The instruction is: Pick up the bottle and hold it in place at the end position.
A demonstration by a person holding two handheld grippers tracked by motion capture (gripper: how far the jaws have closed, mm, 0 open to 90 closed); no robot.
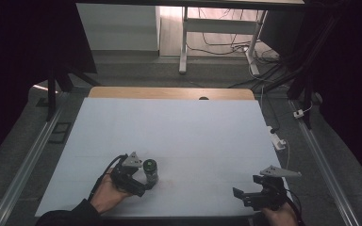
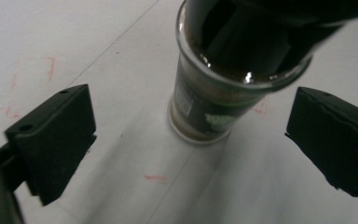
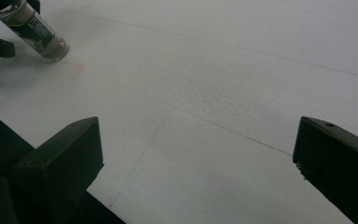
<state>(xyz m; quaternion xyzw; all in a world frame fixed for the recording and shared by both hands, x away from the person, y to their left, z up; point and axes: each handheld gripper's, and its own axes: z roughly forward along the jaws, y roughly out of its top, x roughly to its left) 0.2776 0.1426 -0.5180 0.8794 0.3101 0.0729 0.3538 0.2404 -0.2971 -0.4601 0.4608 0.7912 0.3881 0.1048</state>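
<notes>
Jar [image 2: 209,100], glass, dark lid, upright on white table [image 1: 179,127], between spread jaws of left gripper [image 2: 189,140], untouched. Right gripper [image 3: 205,172]: jaws spread, holding nothing, well apart.

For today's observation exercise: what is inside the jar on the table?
The jar holds a brownish fill, seen through its glass in the left gripper view. A dark cap and label cover part of it, so what the fill is cannot be told.
</notes>
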